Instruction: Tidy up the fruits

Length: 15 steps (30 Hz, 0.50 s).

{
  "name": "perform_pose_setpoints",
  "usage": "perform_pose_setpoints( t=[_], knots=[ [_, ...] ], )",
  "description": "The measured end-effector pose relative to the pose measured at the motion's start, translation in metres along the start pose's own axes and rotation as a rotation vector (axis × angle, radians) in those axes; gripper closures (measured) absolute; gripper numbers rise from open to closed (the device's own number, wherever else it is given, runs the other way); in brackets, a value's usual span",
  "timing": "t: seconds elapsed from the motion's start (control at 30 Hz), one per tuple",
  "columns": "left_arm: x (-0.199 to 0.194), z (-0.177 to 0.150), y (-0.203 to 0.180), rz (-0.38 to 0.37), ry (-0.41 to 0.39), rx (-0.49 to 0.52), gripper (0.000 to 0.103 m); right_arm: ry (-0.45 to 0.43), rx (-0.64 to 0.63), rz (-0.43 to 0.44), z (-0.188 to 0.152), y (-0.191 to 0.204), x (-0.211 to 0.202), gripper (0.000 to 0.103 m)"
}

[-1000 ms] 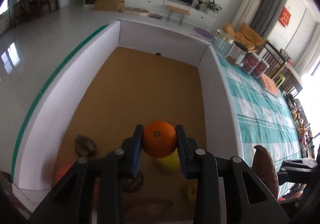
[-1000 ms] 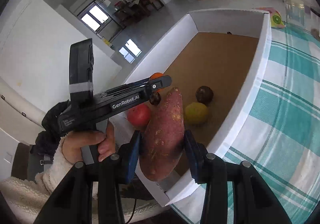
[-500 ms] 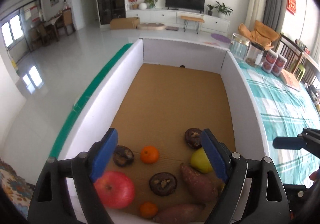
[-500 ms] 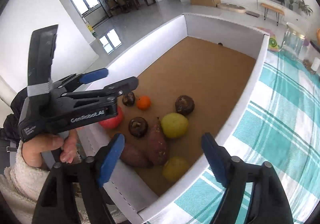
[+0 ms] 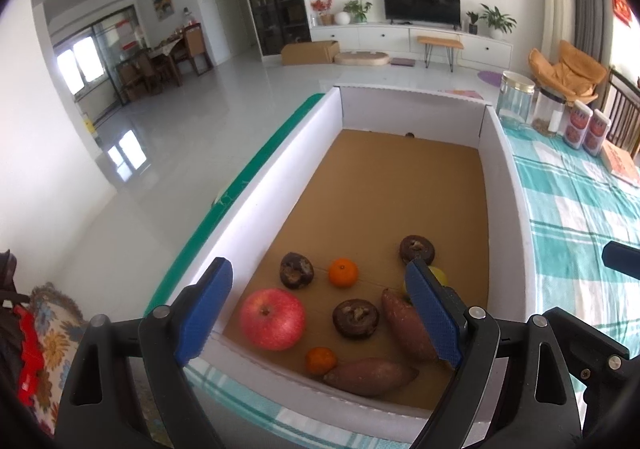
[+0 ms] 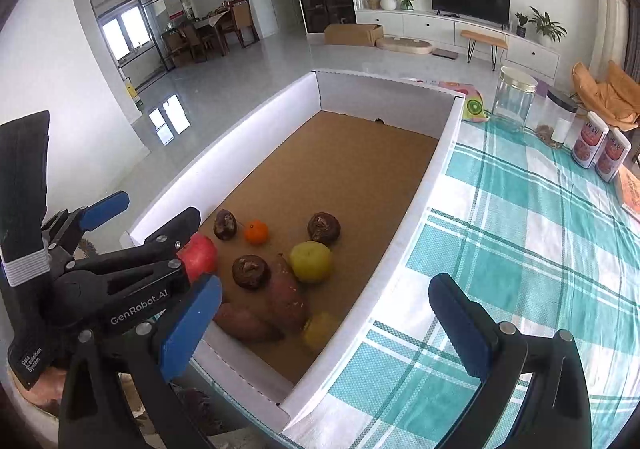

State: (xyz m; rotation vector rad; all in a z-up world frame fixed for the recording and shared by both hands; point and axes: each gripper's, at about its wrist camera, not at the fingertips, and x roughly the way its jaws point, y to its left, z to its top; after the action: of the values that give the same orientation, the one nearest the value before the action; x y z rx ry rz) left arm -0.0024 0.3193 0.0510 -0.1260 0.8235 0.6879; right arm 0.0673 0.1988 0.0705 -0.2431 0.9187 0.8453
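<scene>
Fruits (image 5: 272, 323) clustered at near end of box (image 5: 502, 189); left gripper (image 5: 318, 315) and right gripper (image 6: 324, 323) both agape, empty. Between picks, likely; next: choose piece, descend.

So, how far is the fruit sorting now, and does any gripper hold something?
Looks done: the red apple, two oranges, two sweet potatoes and three dark round fruits lie in the white box, near its front end. In hand: nothing; the left gripper and right gripper are both open and empty. Left: no loose fruit shows on the checked tablecloth, so little or nothing seems left.
</scene>
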Motion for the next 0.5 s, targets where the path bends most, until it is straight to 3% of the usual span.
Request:
perform_pose_setpoints(
  t=[0.5],
  knots=[
    [-0.001,-0.008,0.011,0.02,0.02,0.017,0.013,0.028,-0.018,-0.08,-0.006,0.014,0.006,0.001]
  ],
)
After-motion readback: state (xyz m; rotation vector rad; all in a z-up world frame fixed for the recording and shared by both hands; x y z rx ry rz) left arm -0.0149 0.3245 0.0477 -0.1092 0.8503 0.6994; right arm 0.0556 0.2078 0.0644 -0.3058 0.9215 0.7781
